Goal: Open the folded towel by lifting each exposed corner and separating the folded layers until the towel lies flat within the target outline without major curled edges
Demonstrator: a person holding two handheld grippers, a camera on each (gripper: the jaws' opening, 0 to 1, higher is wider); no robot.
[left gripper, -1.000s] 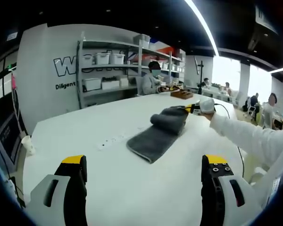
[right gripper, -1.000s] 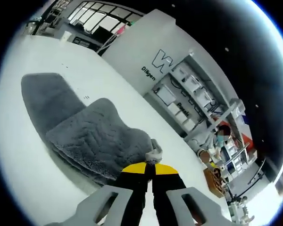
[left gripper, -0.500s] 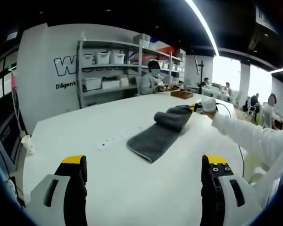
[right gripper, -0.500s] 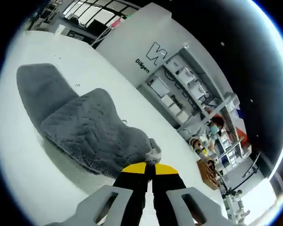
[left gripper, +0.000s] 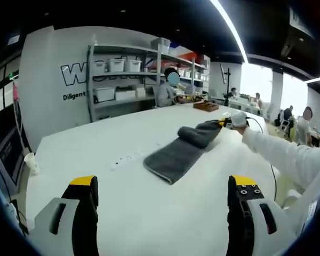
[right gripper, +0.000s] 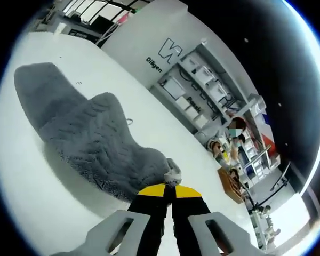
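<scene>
A grey towel (left gripper: 182, 149) lies as a long strip on the white table (left gripper: 138, 202), its far end lifted into a rolled hump. My right gripper (left gripper: 224, 123), held by a white-sleeved arm, is shut on that far corner. In the right gripper view the towel (right gripper: 90, 138) stretches away from my right gripper (right gripper: 168, 188), whose yellow-tipped jaws are pressed together on the corner with a small white tag. My left gripper (left gripper: 162, 189) hangs open over the near table, well short of the towel, with nothing between its jaws.
A shelf rack (left gripper: 130, 74) with white bins stands beyond the table, and a person (left gripper: 168, 90) sits at the far edge. A wooden tray (left gripper: 205, 106) rests at the table's far side. A paper cup (left gripper: 31, 162) sits at the left edge.
My right gripper has pulled the held corner farther right and away, stretching the rolled hump out flatter. The left gripper has not moved.
</scene>
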